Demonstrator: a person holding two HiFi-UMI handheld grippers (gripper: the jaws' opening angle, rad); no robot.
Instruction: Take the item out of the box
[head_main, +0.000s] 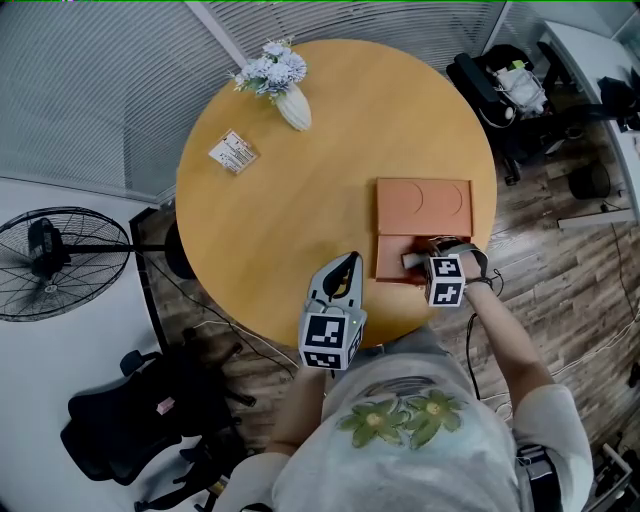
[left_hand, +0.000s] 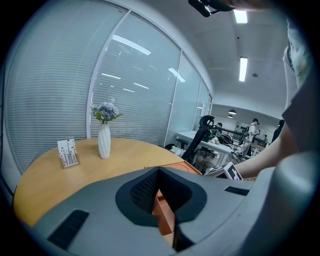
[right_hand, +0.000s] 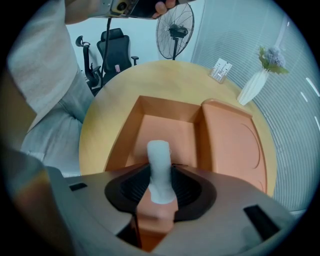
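An orange box (head_main: 393, 257) lies open on the round wooden table (head_main: 290, 220), near its right front edge, and its lid (head_main: 424, 205) lies flat just beyond it. My right gripper (head_main: 428, 252) points steeply down into the box. In the right gripper view a white, stubby item (right_hand: 159, 159) stands between the jaws of my right gripper (right_hand: 160, 175), with the pads against its sides, over the box floor (right_hand: 165, 130). My left gripper (head_main: 348, 262) hovers over the table's front edge, left of the box. Its jaws meet at the tip and hold nothing.
A white vase of flowers (head_main: 283, 88) and a small card stand (head_main: 233, 152) sit at the table's far left. A floor fan (head_main: 55, 262) and a black chair (head_main: 125, 420) stand left of the table. Office chairs and desks (head_main: 520, 95) are at the right.
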